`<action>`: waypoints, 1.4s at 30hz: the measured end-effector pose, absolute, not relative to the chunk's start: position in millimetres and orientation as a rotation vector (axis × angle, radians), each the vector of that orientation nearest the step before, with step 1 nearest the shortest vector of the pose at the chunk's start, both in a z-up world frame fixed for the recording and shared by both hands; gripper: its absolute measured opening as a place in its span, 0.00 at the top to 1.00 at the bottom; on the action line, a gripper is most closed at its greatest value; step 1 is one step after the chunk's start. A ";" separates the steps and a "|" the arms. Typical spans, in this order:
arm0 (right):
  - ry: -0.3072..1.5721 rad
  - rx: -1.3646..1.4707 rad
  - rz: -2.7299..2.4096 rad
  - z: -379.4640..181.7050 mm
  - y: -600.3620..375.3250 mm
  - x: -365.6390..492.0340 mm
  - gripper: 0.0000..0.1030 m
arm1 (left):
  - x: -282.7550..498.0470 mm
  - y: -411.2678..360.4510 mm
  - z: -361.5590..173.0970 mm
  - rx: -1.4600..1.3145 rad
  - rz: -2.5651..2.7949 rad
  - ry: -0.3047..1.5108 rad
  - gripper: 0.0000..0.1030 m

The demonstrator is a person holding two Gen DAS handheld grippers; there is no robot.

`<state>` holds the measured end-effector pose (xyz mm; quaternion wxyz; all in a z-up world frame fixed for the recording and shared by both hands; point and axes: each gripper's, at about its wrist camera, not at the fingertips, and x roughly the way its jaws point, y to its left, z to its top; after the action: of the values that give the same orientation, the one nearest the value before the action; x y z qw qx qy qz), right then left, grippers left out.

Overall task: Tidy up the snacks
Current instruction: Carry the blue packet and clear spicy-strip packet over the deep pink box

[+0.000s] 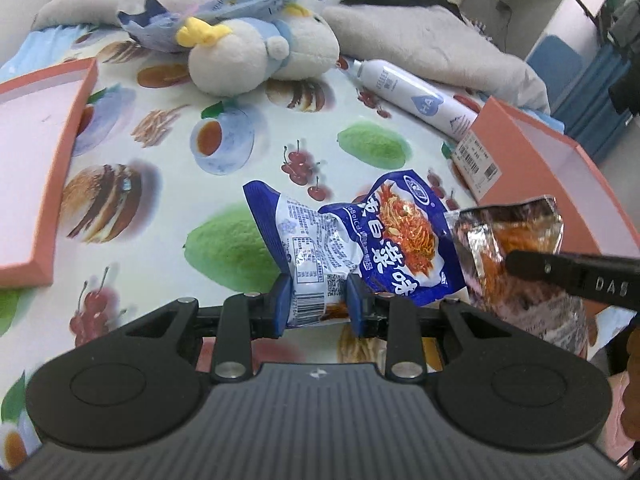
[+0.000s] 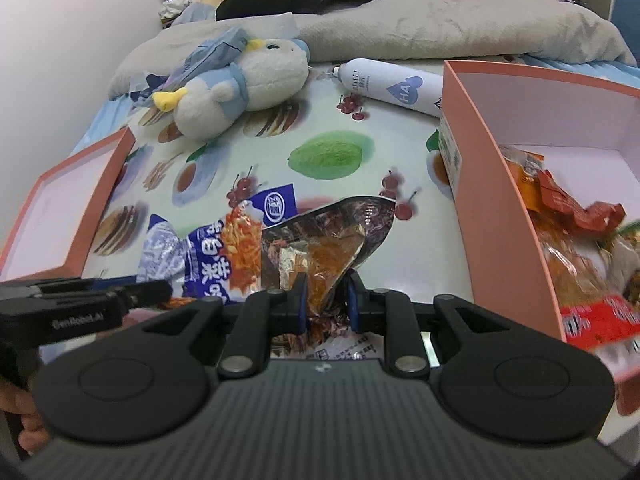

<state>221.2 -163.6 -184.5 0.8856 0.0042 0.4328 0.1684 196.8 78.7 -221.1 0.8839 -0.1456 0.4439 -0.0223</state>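
My left claw is clamped on the bottom edge of a blue snack packet, its blue pads pressing the crumpled plastic from both sides, and the packet hangs above the tablecloth. Just beside it my right claw is closed narrowly on a silver foil packet with orange filling, also lifted off the cloth. The two packets almost touch, blue one to the left of the silver.

To the right stands a pink box with white inside walls, already holding several red and orange snack bags. A second pink box sits at the left edge, and I can see nothing in it.

The cloth under all this is printed with cherries, green fruit, burgers and cups. Farther back lie a white plush bird with a yellow beak, a torn blue wrapper draped over it, and a white spray can on its side, its far end against the right box. Behind them, a grey blanket is heaped with dark clothing on it
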 end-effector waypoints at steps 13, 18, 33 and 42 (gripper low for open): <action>0.805 0.015 0.331 -143.0 -179.3 210.8 0.78 | 184.5 62.8 -180.5 -0.316 -0.053 0.862 0.67; 0.786 0.020 0.328 -125.9 -187.2 211.0 0.78 | 187.3 60.3 -162.3 -0.325 -0.057 0.828 0.67; 0.676 0.044 0.319 -72.3 -211.9 220.9 0.78 | 206.6 43.6 -99.6 -0.307 -0.077 0.720 0.68; 0.617 0.047 0.302 -46.4 -235.0 228.7 0.78 | 221.2 19.1 -63.5 -0.299 -0.106 0.650 0.68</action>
<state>228.7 -235.0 -46.4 0.9414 0.0229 0.3023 0.1481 221.2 19.1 -63.5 0.9353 -0.1464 0.3180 -0.0517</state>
